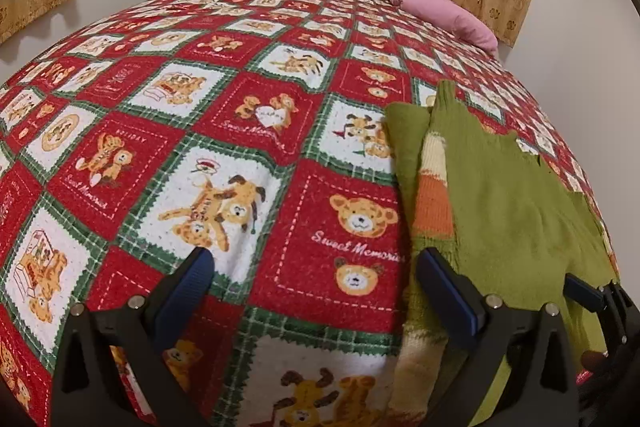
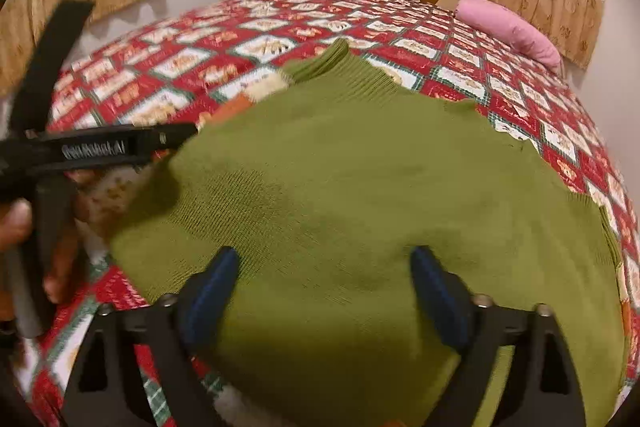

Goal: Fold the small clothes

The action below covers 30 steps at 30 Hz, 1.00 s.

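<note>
The green sweater (image 2: 360, 195), one orange-and-cream striped sleeve folded across it, lies flat on the teddy-bear bedspread (image 1: 200, 147), spread beneath the right claw (image 2: 324, 291), its jaws wide and empty, and beside the likewise released left claw (image 1: 312, 283).

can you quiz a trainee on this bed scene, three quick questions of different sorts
1. True or false: the right tongs are clamped on the green sweater.
2. Which item lies at the far right corner of the bed, near the curtain? A) blue towel B) pink pillow C) white sock
3. Fill in: the sweater lies on a red bedspread printed with teddy ____.

Key
1. False: their jaws stand wide open above the knit, nothing pinched.
2. B, the pink pillow.
3. Bears, seen all over the bedspread; the left tongs hang open over it, beside the sweater's striped sleeve.
</note>
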### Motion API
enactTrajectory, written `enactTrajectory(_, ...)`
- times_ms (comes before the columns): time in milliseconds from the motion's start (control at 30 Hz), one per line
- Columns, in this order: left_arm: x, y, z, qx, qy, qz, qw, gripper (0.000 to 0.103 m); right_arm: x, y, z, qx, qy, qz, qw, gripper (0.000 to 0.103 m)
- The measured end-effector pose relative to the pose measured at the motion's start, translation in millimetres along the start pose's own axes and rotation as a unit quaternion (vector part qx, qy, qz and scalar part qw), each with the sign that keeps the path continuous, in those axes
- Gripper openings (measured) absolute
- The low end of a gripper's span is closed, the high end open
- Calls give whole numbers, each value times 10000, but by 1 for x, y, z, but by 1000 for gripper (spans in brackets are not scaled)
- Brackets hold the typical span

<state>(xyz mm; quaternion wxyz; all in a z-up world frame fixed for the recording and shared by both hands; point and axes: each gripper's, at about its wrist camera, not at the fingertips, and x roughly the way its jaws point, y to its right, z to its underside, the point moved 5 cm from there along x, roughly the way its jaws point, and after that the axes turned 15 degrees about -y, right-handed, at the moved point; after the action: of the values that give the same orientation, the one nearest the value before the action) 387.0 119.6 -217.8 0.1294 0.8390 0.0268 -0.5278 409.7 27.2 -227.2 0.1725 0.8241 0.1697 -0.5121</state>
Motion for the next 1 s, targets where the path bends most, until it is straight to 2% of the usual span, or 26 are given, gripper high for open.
enactTrajectory(67, 0, -1, 0, 11, -4, -21, 10000, 103, 0, -3, 2, -19, 32, 172, 9998, 92)
enactTrajectory(200, 1, -2, -1, -9, -27, 48, 10000, 103, -4, 0, 4, 75, 62, 91, 9999, 92)
enactTrajectory(400, -4, -12, -2, -71, -119, 537, 9985, 103, -25, 2, 18, 284, 237, -61, 9993, 92)
enactTrajectory(467, -9, -18, -3, -104, -102, 649, 9978, 103, -33, -1, 24, 244, 353, 47, 9991, 92)
enactTrajectory(600, -13, -21, -13, -113, -201, 743, 9970, 103, -42, -18, 33, -158, 456, 290, 9984, 91)
enactTrajectory(767, -19, -5, -40, 143, -230, 1013, 9945, 103, -47, -55, 30, -784, 609, 590, 9933, 91)
enactTrajectory(800, -17, 0, -45, 219, -231, 1058, 9939, 103, -46, -61, 28, -883, 628, 651, 9920, 90)
enactTrajectory(867, -11, 9, -55, 362, -227, 1052, 9935, 102, -43, -73, 25, -1094, 636, 879, 9881, 78)
enactTrajectory(933, 0, 20, -63, 491, -310, 1052, 9928, 95, -37, -81, 21, -1239, 583, 973, 9858, 71)
enactTrajectory(1000, 13, 29, -68, 546, -492, 1191, 9902, 88, -30, -86, 15, -1328, 469, 1076, 9842, 71)
